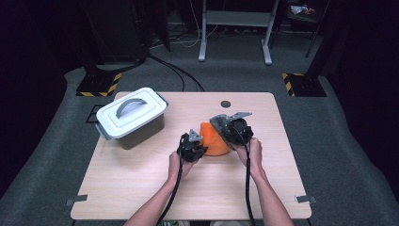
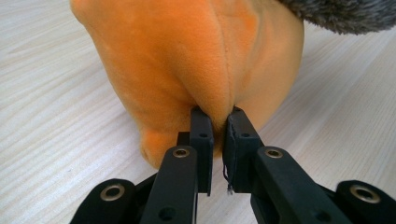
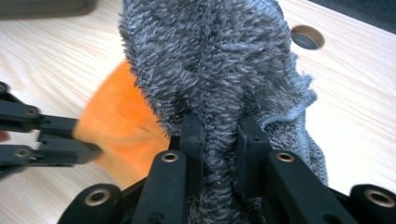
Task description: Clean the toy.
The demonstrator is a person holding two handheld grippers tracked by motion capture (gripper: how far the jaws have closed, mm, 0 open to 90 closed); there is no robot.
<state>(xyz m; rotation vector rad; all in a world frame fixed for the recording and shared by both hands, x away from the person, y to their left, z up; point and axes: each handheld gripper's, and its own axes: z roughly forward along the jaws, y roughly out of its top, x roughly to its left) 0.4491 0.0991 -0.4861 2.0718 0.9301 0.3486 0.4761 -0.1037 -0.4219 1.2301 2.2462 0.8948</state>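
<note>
Pinching only a thin fold, left tongs clamp the orange plush mid-bench, right tongs clamp the grey cloth over it; either fold could slip if pulled apart.

Lidded box left of cloths

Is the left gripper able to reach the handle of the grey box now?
Probably not yet. The left gripper is shut on the orange cloth, so it must let go first. Otherwise the table between it and the box handle looks free.
</note>
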